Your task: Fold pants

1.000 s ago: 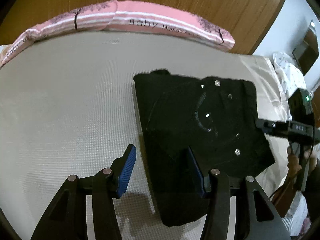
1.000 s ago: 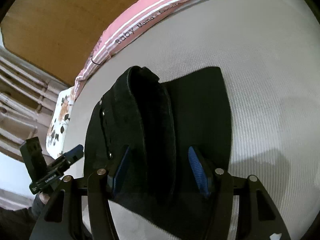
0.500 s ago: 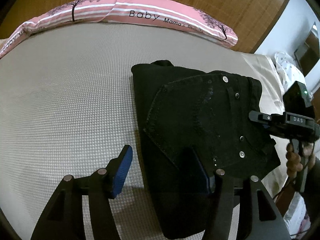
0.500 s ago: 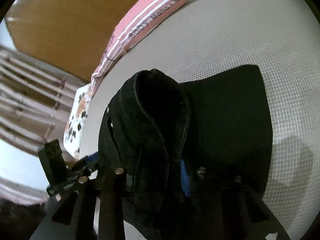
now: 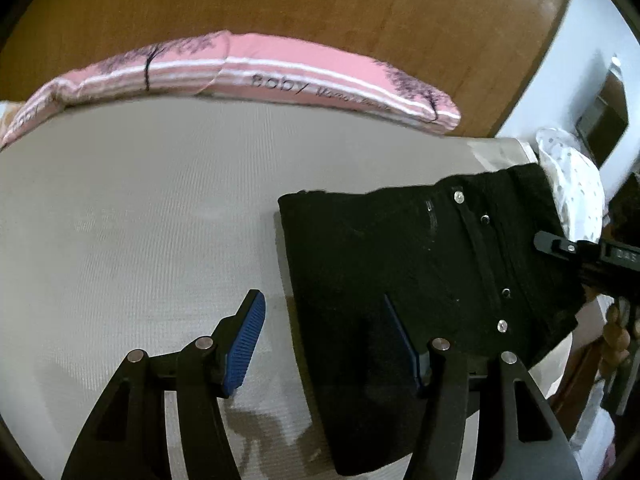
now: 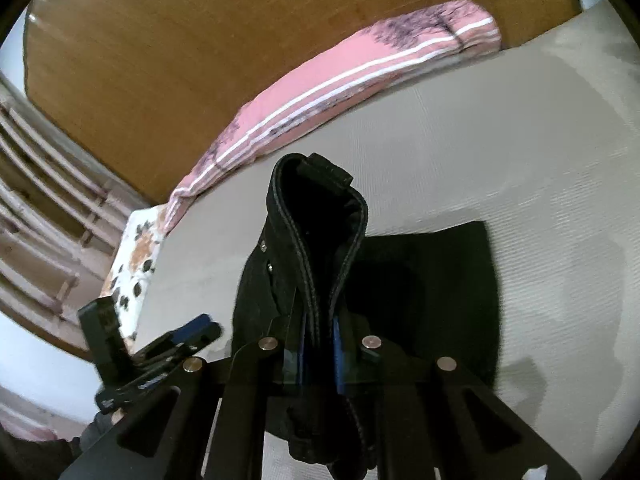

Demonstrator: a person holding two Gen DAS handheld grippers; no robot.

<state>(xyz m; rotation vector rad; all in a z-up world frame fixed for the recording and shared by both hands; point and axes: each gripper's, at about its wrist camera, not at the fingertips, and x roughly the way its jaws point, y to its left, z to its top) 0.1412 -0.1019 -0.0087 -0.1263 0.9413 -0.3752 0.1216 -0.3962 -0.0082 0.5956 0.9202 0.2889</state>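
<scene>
A: Where are the pants?

B: The black pants (image 5: 400, 264) lie folded into a thick block on the bed (image 5: 140, 220), toward its right side in the left wrist view. Small metal studs show along the top layer. In the right wrist view one edge of the pants (image 6: 316, 240), with a stitched band, stands up off the bed in a tall loop, while the rest stays flat on the mattress cover.

A: Who has hold of them?

B: The right hand-held gripper (image 6: 318, 344). Its jaws have just been closing and now stand narrow, the blue pads pinching the raised band between them. From the left wrist view only the front of that right hand-held gripper (image 5: 580, 248) shows at the picture's edge, beside the far end of the pants, with the person's fingers (image 5: 616, 328) below it.

A: And the other one?

B: The left hand-held gripper (image 5: 324, 344) has its jaws about halfway apart. One blue pad is over the bare bed cover, the other over the near corner of the pants; nothing is clamped. Whether it touches the cloth I cannot tell.

A: What lies around?

B: A long pink pillow (image 5: 248, 76) with white stripes and tree prints runs along the wooden headboard (image 5: 320, 4). A flowered cloth (image 6: 136, 256) sits at the bed's far corner
</scene>
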